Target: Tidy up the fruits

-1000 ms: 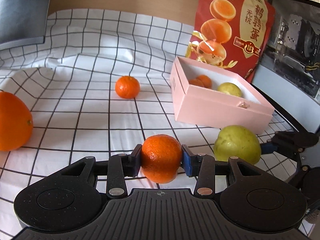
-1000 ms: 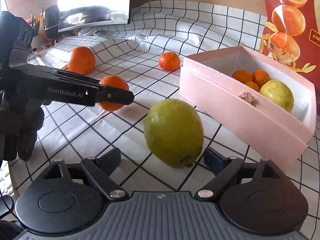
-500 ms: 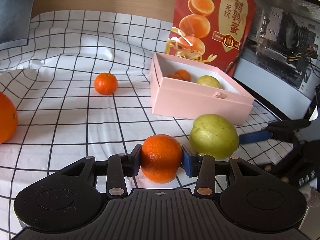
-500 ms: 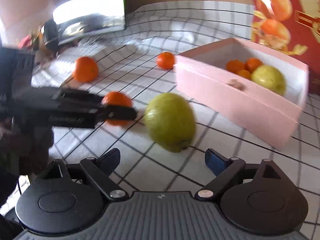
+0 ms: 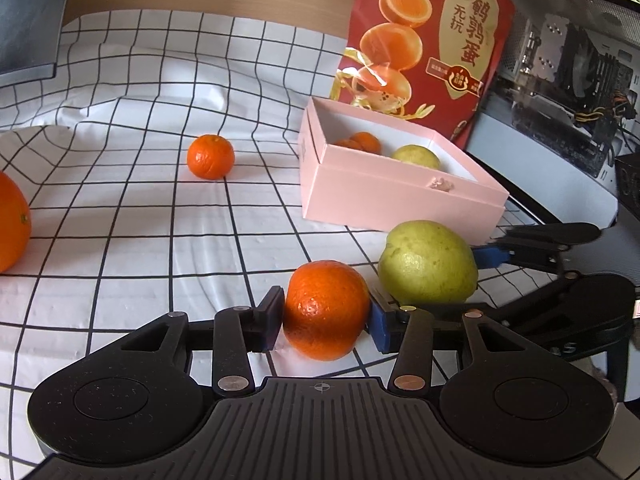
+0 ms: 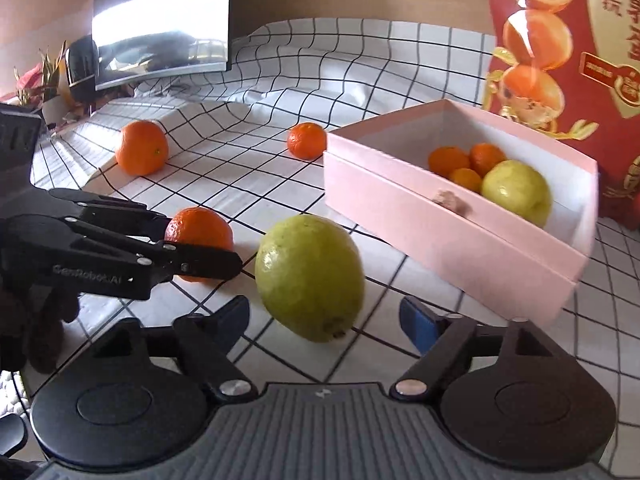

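Two hand-held grippers work side by side over the checked cloth on the table [image 5: 120, 240]. The left hand-held gripper [image 5: 326, 316] has a small orange [image 5: 326, 310] between its narrow jaws, which are opening; the left pad shows a thin gap, the right one seems to touch the peel. The right hand-held gripper [image 6: 324, 316] is wider and closing around the green guava [image 6: 310, 276], its pads not yet on it. Both fruits sit on the cloth just in front of the pink box [image 6: 440, 240], which already contains oranges and another guava.
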`<move>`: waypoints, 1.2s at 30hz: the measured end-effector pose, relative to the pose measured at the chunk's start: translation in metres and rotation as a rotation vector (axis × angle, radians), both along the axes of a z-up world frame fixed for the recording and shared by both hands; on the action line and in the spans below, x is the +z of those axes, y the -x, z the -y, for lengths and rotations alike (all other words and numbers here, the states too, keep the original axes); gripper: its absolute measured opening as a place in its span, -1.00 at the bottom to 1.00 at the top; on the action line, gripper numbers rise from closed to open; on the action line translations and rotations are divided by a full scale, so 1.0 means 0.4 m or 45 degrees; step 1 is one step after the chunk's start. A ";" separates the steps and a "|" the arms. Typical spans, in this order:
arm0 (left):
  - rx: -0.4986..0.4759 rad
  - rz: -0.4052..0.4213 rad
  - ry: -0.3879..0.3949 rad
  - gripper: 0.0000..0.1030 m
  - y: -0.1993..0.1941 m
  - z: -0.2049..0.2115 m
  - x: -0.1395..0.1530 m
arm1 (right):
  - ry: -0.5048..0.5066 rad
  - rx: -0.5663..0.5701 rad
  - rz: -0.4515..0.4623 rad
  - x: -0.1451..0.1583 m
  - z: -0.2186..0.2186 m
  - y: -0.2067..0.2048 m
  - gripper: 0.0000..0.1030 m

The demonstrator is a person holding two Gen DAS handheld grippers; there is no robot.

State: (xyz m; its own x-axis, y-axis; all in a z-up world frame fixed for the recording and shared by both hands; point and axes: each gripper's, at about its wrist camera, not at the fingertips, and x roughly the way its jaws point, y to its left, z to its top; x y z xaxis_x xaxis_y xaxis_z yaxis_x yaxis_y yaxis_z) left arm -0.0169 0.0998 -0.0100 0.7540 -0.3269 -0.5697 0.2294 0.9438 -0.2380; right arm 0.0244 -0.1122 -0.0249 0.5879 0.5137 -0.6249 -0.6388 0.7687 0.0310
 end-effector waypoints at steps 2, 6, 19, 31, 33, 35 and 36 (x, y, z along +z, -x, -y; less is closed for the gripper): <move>0.000 0.000 0.001 -0.03 0.000 0.000 0.000 | 0.007 0.005 0.016 -0.002 -0.013 -0.005 0.29; 0.000 0.000 0.001 -0.03 0.000 -0.001 0.000 | 0.001 0.014 -0.008 0.008 -0.015 -0.008 0.13; -0.004 0.012 -0.050 -0.07 0.000 0.013 0.001 | 0.089 -0.141 0.073 0.028 0.125 0.076 0.12; -0.184 0.018 -0.015 -0.08 0.033 0.147 0.010 | 0.015 -0.188 0.062 0.004 0.202 0.116 0.12; -0.206 0.004 -0.013 -0.07 0.026 0.163 0.002 | -0.001 -0.187 0.058 0.002 0.207 0.119 0.13; -0.207 -0.006 -0.004 -0.07 0.017 0.168 -0.006 | -0.025 -0.187 0.055 -0.003 0.216 0.121 0.17; -0.203 -0.004 0.002 -0.07 0.017 0.165 -0.005 | -0.033 -0.191 0.054 -0.004 0.220 0.122 0.23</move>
State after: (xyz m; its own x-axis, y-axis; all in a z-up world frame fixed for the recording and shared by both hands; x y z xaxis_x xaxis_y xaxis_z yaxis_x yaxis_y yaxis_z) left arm -0.0236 0.0337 -0.0121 0.6908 -0.4430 -0.5714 0.3756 0.8952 -0.2400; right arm -0.0244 -0.2002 -0.0267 0.6849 0.4337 -0.5855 -0.5179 0.8550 0.0275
